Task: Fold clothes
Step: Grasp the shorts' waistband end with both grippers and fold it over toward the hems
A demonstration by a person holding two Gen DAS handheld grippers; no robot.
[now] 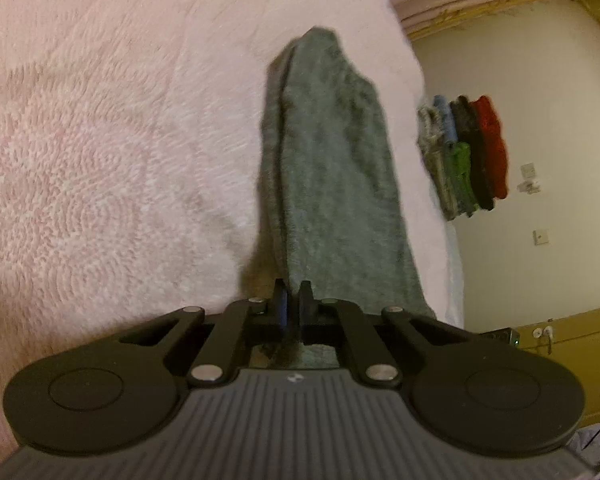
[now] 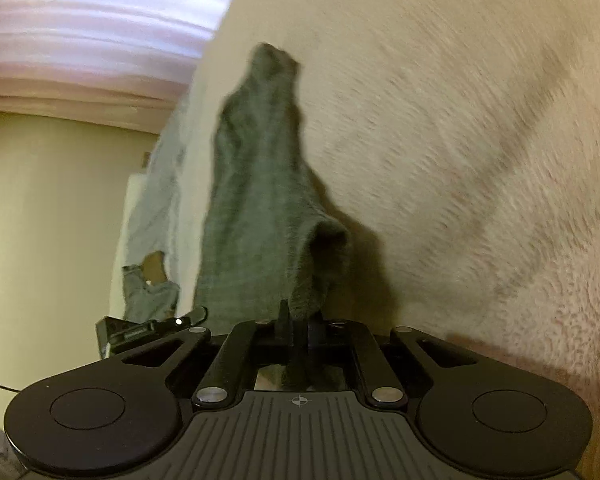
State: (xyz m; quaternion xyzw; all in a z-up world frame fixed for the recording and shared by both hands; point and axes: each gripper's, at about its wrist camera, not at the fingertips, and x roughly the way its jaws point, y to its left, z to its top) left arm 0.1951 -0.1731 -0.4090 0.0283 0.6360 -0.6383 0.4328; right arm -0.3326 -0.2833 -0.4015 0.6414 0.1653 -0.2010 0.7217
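A grey-green garment [image 1: 328, 168] hangs stretched out from my left gripper [image 1: 294, 292], which is shut on its edge, over a pink fluffy bedspread [image 1: 100, 140]. In the right wrist view the same garment [image 2: 260, 200] runs forward from my right gripper [image 2: 300, 316], which is shut on a bunched edge of it. The cloth is lifted above the bedspread [image 2: 480, 140] and casts a shadow on it. Both views are blurred by motion.
A stack of folded clothes [image 1: 468, 156] in red, black, green, blue and grey lies at the bed's far edge. A pair of light blue jeans [image 2: 152, 240] lies at the bed's edge in the right wrist view. Cream walls and pink curtains stand behind.
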